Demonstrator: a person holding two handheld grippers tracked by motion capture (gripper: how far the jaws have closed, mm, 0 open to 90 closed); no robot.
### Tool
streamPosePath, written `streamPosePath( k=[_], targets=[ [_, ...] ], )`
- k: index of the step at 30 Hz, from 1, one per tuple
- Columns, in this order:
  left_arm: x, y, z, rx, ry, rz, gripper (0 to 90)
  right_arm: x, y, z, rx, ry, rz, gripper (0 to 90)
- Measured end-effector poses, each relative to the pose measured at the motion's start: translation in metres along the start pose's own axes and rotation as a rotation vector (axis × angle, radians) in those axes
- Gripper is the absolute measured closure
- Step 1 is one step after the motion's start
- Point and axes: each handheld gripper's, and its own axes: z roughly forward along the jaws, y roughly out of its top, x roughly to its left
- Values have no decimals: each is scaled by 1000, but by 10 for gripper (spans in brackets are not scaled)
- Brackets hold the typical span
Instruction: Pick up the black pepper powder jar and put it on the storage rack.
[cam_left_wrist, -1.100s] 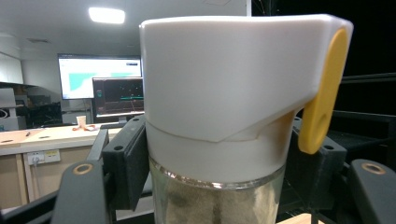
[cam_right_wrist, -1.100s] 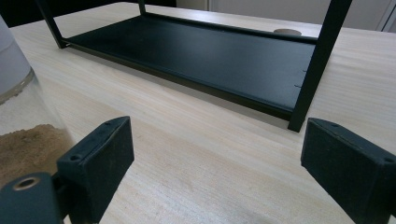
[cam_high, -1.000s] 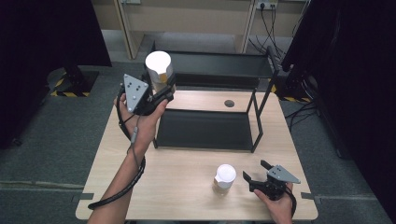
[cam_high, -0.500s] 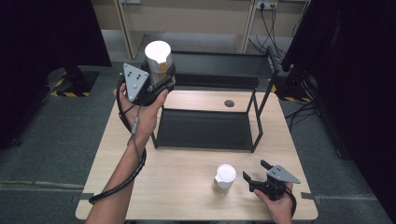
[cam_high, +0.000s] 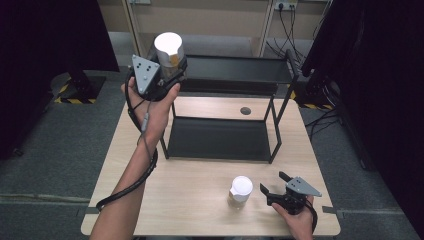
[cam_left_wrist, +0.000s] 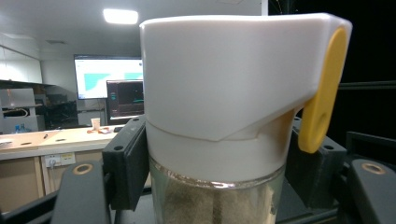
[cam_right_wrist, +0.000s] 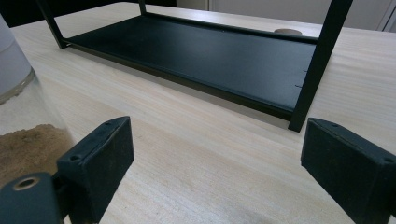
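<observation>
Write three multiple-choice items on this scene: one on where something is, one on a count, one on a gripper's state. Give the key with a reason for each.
1. Where is the glass jar with the white lid and yellow tab that the left gripper holds?
A. Raised by the upper left corner of the black metal two-tier shelf rack
B. Lying on the rack's lower tray
C. On the floor

2. How many white-lidded jars are in the high view?
A. One
B. Two
C. Four

3. How stands the right gripper?
A. Shut on a jar
B. Open, holding nothing
C. Shut on the rack's post

Key: 1 A, the jar sits up in the hand at that corner; 2 B, the held one and the second white-lidded jar standing on the light wooden table; 3 B, its jaws stand wide apart over bare table in the right gripper view, that jar beside them.
</observation>
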Motion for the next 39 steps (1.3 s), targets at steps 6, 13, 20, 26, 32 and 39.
streamPosePath(
  k=[6, 13, 20, 26, 32, 39],
  targets=[
    [2, 4, 9, 5, 9, 3, 305, 0, 0, 0, 1, 1, -3, 97],
    [4, 10, 24, 27, 28, 1, 305, -1, 0, 0, 2, 3, 0, 97],
    [10, 18, 40, 61, 33, -4, 305, 0, 0, 0, -1, 3, -5, 97],
    [14, 24, 51, 83, 41, -9, 305, 0, 0, 0, -1, 4, -6, 97],
    [18, 24, 61, 119, 46, -23, 305, 0, 0, 0, 0, 5, -7, 98],
    [18, 18, 72, 148, 48, -31, 304, -1, 0, 0, 1, 7, -7, 97]
  ],
)
